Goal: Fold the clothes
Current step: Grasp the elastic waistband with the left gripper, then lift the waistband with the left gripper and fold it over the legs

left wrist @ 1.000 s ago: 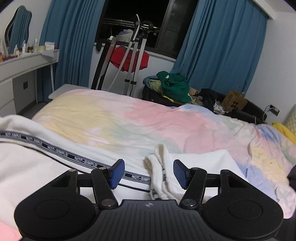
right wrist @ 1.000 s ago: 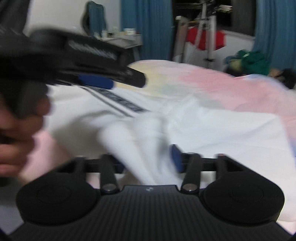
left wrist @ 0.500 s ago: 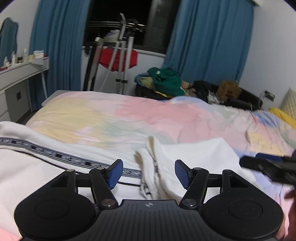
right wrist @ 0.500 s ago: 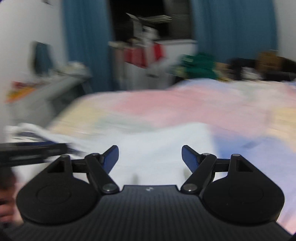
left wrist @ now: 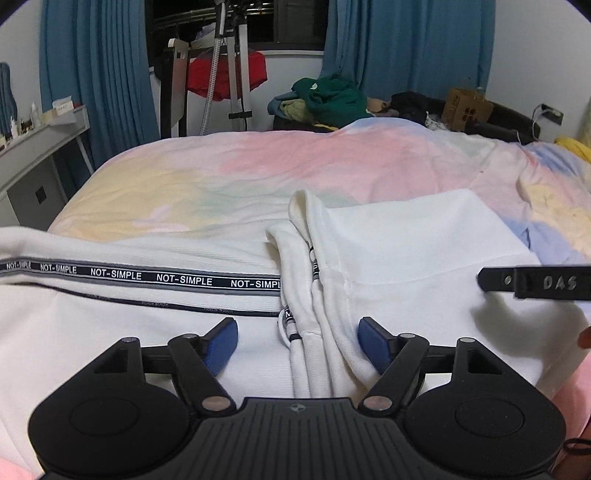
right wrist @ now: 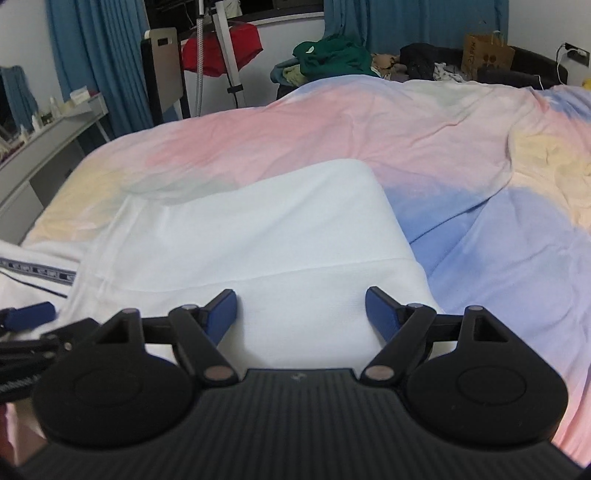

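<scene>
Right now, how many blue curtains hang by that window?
2: one blue curtain left of the dark window, another right of it. More may be out of frame.

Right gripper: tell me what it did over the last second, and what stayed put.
The right gripper let go of the bunched white fabric it held a second ago, opened, and swung to the white hoodie's flat right side. The left gripper stayed open over the hoodie's collar and drawstrings; the hoodie remains spread on the pastel bedspread.
</scene>
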A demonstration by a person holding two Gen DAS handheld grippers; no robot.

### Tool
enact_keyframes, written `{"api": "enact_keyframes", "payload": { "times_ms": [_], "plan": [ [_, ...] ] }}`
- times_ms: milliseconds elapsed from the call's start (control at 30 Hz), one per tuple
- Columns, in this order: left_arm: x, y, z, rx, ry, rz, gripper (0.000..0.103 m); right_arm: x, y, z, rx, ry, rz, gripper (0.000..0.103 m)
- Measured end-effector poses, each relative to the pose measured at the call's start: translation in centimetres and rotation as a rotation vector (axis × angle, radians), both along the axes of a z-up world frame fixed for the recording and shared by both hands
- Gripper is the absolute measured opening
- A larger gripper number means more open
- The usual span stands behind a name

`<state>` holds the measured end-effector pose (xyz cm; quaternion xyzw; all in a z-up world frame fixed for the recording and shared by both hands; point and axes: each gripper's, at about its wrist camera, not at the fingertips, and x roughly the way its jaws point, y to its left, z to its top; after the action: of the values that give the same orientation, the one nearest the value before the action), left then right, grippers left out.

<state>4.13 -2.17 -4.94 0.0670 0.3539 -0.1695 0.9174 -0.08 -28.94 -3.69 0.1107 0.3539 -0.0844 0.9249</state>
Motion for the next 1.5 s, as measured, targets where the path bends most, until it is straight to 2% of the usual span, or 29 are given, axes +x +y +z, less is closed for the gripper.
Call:
{"api": "enact_keyframes", "payload": {
  "times_ms": [133, 267, 367, 467, 567, 733, 800, 933, 1067, 1300, 1500],
  "plan": [
    [-0.3, 1.3, 1.0, -0.036, 0.025, 0.021, 0.075, -0.5, -0.9, -0.1, 0.013, -0.007, 0.0, 0.079],
    [-0.8, 4.1, 3.4, -0.103, 0.069, 0.094, 0.076, -0.6, -1.9, -0.2, 0.059, -0.024, -0.017, 0.077],
    [-0.5, 7.4, 5.2, -0.123, 0.108, 0.196, 0.083, -0.9, -2.5, -0.1, 0.103, -0.035, -0.028, 0.077],
    [0.1, 11.6, 6.2, -0.16, 0.171, 0.296, 0.083, -1.1, -3.1, -0.1, 0.157, -0.046, -0.042, 0.078],
    [0.3, 16.2, 6.3, -0.215, 0.243, 0.416, 0.083, -1.1, -3.1, 0.1, 0.17, -0.046, -0.057, 0.077],
    [-0.4, 23.4, 5.3, -0.344, 0.362, 0.628, 0.083, -1.1, -2.2, 0.4, 0.128, -0.042, -0.044, 0.077],
    [-0.4, 25.3, 4.5, -0.4, 0.399, 0.676, 0.083, -1.2, -2.2, 0.5, 0.149, -0.042, -0.032, 0.077],
    [0.5, 28.6, 1.4, -0.636, 0.497, 0.766, 0.083, -1.5, -2.4, 0.5, 0.181, -0.043, -0.035, 0.077],
    [1.4, 29.5, 0.5, -0.633, 0.423, 0.873, 0.079, -1.6, -2.0, 0.4, 0.152, -0.04, -0.033, 0.077],
    [1.1, 30.5, 0.2, -0.735, 0.372, 0.887, 0.082, -1.8, -0.6, 0.8, 0.097, -0.065, -0.002, 0.077],
    [0.1, 31.9, -0.2, -0.881, 0.365, 0.886, 0.083, -2.1, 0.7, 1.3, 0.055, -0.094, 0.067, 0.077]
  ]
}}
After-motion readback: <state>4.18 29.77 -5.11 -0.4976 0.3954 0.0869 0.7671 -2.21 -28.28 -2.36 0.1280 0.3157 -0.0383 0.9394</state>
